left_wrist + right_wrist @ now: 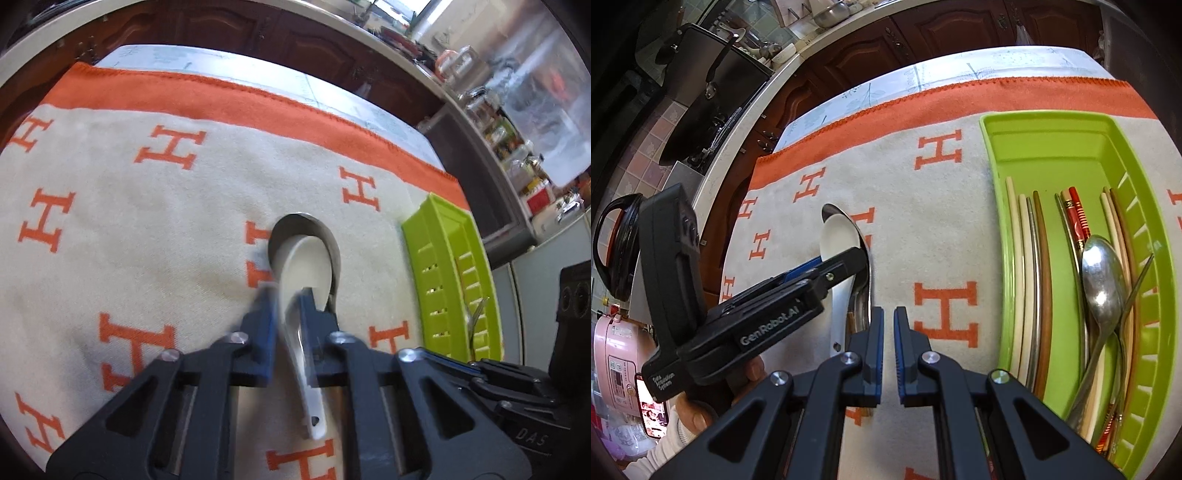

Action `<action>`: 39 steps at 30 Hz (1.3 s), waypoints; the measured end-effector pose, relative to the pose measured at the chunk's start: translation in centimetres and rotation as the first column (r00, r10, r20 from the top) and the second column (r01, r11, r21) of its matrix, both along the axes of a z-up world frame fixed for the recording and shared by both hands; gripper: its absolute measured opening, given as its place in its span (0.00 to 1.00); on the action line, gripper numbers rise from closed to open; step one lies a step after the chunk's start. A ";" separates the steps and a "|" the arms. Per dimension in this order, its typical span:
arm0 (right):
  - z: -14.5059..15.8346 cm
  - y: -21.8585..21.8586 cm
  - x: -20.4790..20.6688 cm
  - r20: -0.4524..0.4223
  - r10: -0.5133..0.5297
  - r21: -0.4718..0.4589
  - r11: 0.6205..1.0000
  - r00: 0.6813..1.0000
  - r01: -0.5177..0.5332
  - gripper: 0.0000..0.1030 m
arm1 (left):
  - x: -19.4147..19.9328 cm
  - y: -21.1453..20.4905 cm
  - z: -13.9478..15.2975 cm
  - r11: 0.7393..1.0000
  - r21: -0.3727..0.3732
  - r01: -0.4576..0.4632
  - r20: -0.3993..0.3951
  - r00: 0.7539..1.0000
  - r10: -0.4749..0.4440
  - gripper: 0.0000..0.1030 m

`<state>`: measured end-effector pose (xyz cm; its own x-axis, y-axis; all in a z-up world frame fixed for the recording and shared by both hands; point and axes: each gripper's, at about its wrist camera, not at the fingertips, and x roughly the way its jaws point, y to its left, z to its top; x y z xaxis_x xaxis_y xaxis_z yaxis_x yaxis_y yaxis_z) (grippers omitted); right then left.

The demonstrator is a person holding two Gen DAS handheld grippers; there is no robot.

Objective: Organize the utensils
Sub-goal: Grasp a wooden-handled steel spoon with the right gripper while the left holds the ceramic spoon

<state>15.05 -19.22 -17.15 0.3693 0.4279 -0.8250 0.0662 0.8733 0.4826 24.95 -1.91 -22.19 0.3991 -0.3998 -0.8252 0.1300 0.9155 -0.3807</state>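
My left claw [286, 295] is clamped on the white spoon [304, 266], which lies nested in a steel spoon [325, 236] on the patterned cloth [147, 229]; my right claw [888, 314] hangs pressed together and empty beside the green tray [1052, 140] of chopsticks [1027, 258].

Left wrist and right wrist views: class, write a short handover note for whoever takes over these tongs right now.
Left tongs: shut on the white spoon, low over the cloth.
Right tongs: shut, empty, beside the green tray.
Underneath the white spoon lies a metal spoon, on the cloth.
Done: chopsticks, a metal spoon and a fork already in the tray.
Left: move the white spoon, then the metal one, into the tray.
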 end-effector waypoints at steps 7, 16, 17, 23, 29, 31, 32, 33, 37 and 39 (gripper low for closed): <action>-0.3 0.1 0.2 -0.001 0.003 0.002 1.000 1.000 -0.003 0.05 | -1.2 1.0 0.1 1.000 0.002 -0.013 -0.012 1.000 0.013 0.04; 0.0 1.5 0.2 0.003 0.065 0.015 0.998 0.998 -0.065 0.05 | -4.1 3.4 0.7 0.999 0.027 -0.044 -0.058 0.997 0.046 0.04; 0.0 1.8 0.2 0.004 0.077 0.015 0.997 0.997 -0.077 0.05 | -4.4 3.6 0.8 0.999 0.022 -0.049 -0.064 0.997 0.050 0.04; -0.3 4.5 0.1 -0.003 0.160 -0.057 0.986 0.987 -0.160 0.06 | -5.8 4.8 1.5 0.999 -0.007 -0.047 -0.071 0.996 0.046 0.04; -1.2 5.9 0.2 -0.015 0.188 -0.145 0.971 0.982 -0.188 0.20 | -6.0 5.8 1.8 0.998 -0.032 -0.055 -0.076 0.996 0.053 0.04; -1.4 6.1 0.4 -0.019 0.194 -0.156 0.968 0.981 -0.195 0.20 | -6.0 6.1 1.6 0.998 -0.038 -0.059 -0.083 0.995 0.056 0.04; -1.5 6.3 0.5 -0.017 0.199 -0.166 0.966 0.980 -0.200 0.20 | -6.0 6.2 1.6 0.997 -0.042 -0.061 -0.086 0.995 0.057 0.04; -1.5 6.3 0.6 -0.017 0.202 -0.173 0.964 0.979 -0.202 0.20 | -6.0 6.2 1.5 0.997 -0.046 -0.061 -0.088 0.995 0.057 0.04; -1.8 6.9 0.9 -0.002 0.211 -0.211 0.956 0.978 -0.206 0.20 | -6.0 6.4 1.4 0.997 -0.048 -0.064 -0.096 0.994 0.059 0.04; -1.8 7.2 1.0 0.009 0.220 -0.235 0.949 0.975 -0.212 0.19 | -6.1 6.3 1.5 0.997 -0.048 -0.062 -0.097 0.994 0.057 0.04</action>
